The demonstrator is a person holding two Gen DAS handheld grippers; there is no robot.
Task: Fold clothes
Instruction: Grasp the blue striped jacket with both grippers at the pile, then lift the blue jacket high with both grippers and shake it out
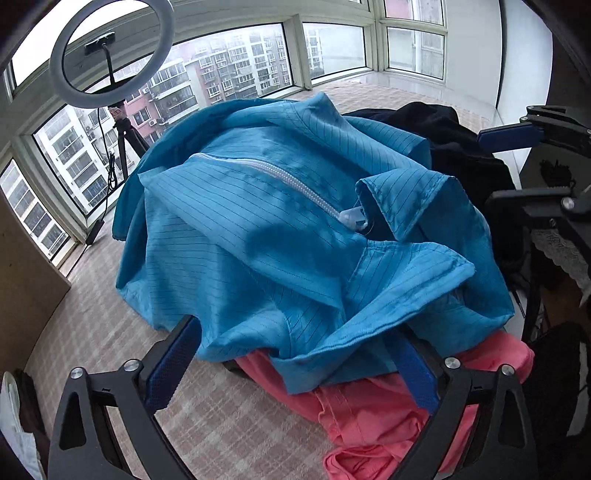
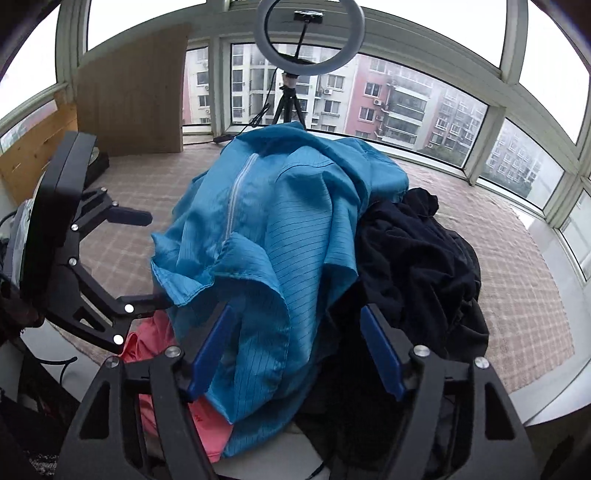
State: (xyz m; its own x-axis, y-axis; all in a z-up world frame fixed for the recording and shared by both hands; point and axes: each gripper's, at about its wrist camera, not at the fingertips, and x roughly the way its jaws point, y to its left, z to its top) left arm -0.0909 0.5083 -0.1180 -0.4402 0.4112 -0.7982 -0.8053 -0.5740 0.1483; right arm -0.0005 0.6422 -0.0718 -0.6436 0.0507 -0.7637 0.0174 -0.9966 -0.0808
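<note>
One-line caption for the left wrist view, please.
Open left hand-held gripper straddles the hem of a blue zip jacket heaped over pink and dark garments.

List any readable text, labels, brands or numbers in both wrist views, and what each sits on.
No text reads clearly in either view.
Pink crumpled garment: a small dark mark near its lower edge in the right wrist view, too blurred to read.
Blue pinstriped zip-front jacket: no print or label visible.
Black crumpled garment: none visible.
White ring light on a tripod: no marking legible.
</note>
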